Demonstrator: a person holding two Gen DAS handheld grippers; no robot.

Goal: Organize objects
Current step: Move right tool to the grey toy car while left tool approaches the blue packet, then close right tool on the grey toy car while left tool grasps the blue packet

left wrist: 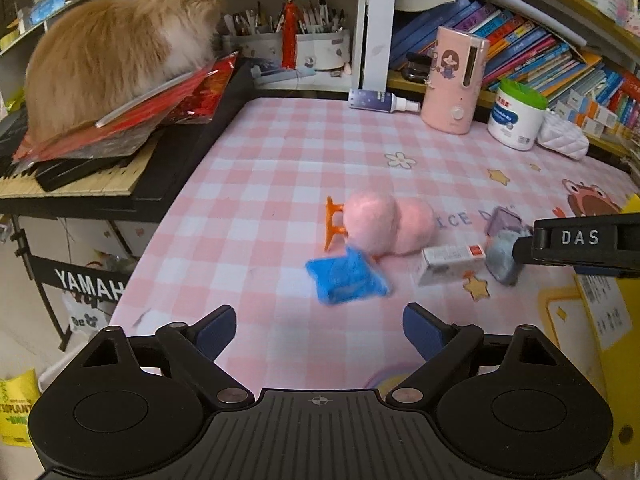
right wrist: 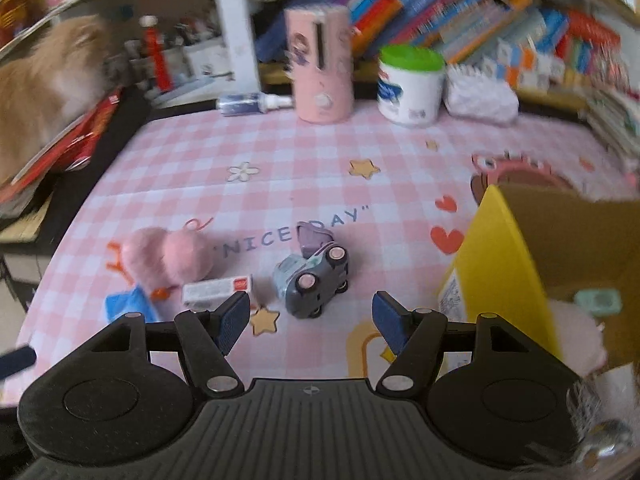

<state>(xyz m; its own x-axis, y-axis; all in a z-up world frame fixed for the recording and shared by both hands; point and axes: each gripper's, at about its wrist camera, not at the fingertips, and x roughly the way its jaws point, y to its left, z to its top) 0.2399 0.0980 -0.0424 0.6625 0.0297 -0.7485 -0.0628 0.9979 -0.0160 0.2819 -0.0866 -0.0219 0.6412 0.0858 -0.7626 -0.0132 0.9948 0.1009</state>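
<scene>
looks like the pick-up step: right gripper [right wrist: 310,320] is hovering with jaws apart and empty, lining up on the toy car [right wrist: 312,282] lying on its side just ahead, and the next move is calling for a short reach, a close, then a carry to the yellow box [right wrist: 496,272] right of the car. left gripper [left wrist: 320,330] is also sitting spread and empty over the blue packet [left wrist: 346,276]. white carton [right wrist: 218,290], purple pouch [right wrist: 314,236] and pink pompoms [right wrist: 166,258] are crowding the car's left and far sides, so a finger could be clipping the carton.
</scene>
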